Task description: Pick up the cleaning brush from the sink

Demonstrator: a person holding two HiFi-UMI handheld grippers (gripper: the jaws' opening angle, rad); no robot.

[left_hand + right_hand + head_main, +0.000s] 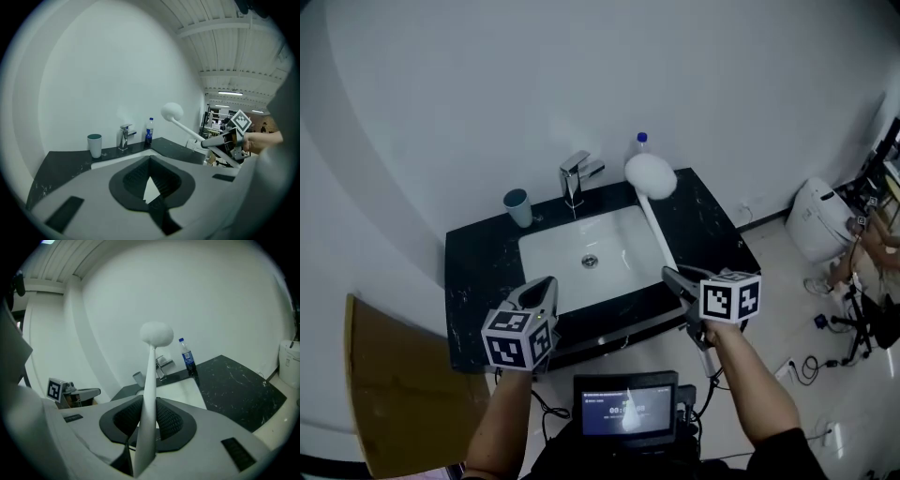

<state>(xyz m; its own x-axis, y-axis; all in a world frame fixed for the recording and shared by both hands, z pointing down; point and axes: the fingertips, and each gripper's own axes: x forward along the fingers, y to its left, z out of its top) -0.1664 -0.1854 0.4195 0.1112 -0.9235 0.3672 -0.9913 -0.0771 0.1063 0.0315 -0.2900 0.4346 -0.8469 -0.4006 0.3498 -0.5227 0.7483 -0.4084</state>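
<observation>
Pickup looks basically done — right gripper (673, 277) is clamped on the cleaning brush (654, 225) handle, brush held clear above the sink (546, 253), white head up — left gripper (542, 286) jaws together, empty.

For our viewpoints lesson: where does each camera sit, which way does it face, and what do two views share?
Head view: head-mounted, looks down at sink; forearms, left gripper, right gripper show.
Left gripper view: on it, faces tap; empty jaws show.
Right gripper view: on it, faces wall; jaws clamp brush.
Gripper views share bottle.
</observation>
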